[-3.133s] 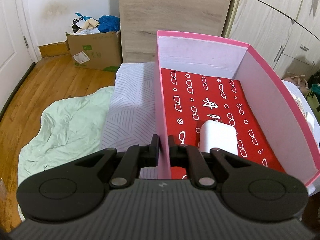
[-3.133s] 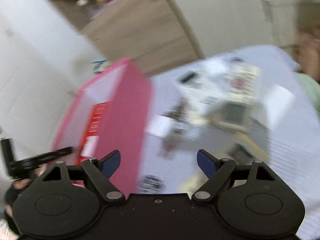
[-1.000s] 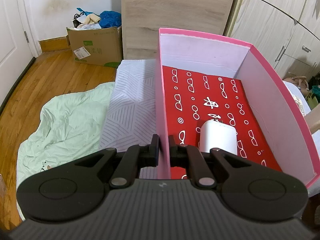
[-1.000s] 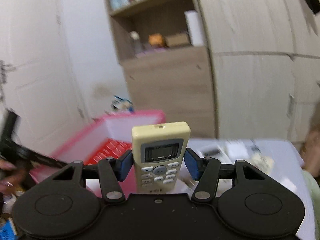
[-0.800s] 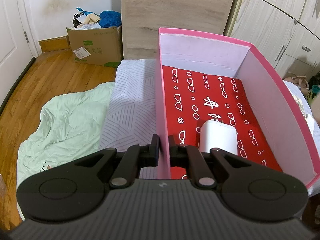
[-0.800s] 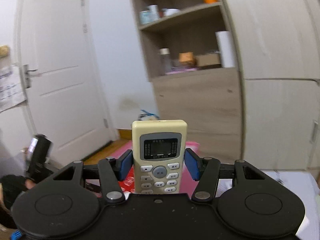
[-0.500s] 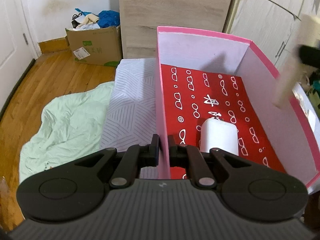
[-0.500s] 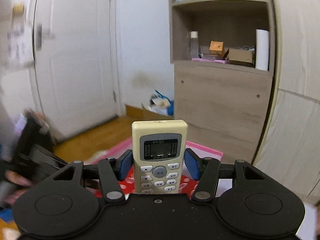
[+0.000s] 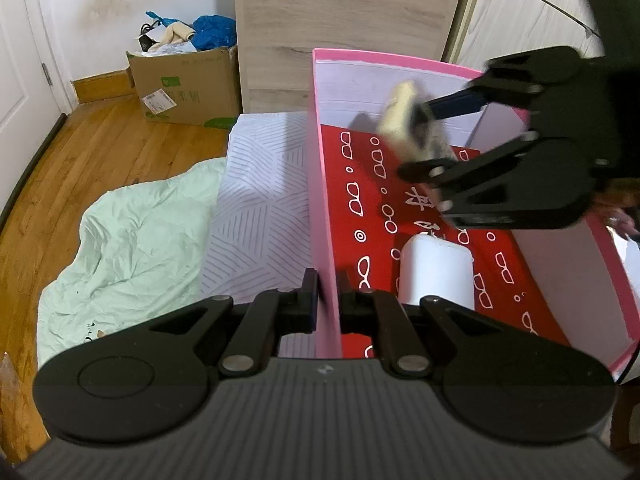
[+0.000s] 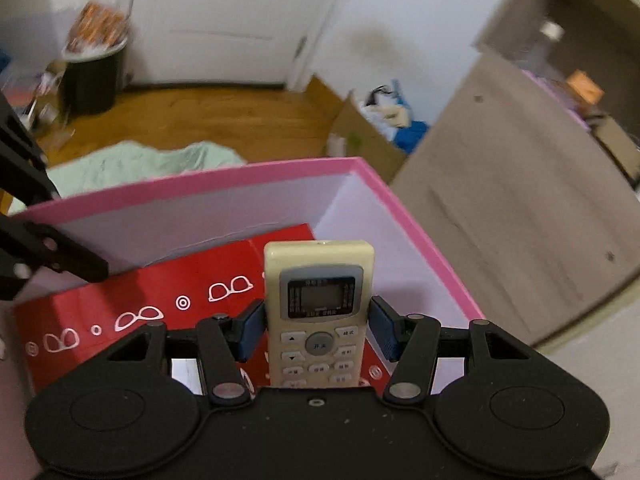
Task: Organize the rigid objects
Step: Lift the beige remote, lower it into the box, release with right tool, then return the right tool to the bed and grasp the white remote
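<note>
Fingers of our left gripper (image 9: 328, 300) pinch the thin pink side wall of the box (image 9: 322, 216), one finger inside and one outside. Our own gripper body hides the near end of the box. Just past it, a white thing (image 9: 436, 276) lies on the red floor with little white glasses drawn on it; its near end is cut off, so we cannot tell what it is. Farther in, our right gripper (image 10: 318, 330) hangs over the box, squeezing the cream remote (image 10: 320, 312) between its blue pads (image 10: 250, 330). From the left side the remote looks blurry. Beyond the box we see a green sheet (image 9: 132, 240) on the wooden floor and a cardboard carton (image 9: 188, 88).
</note>
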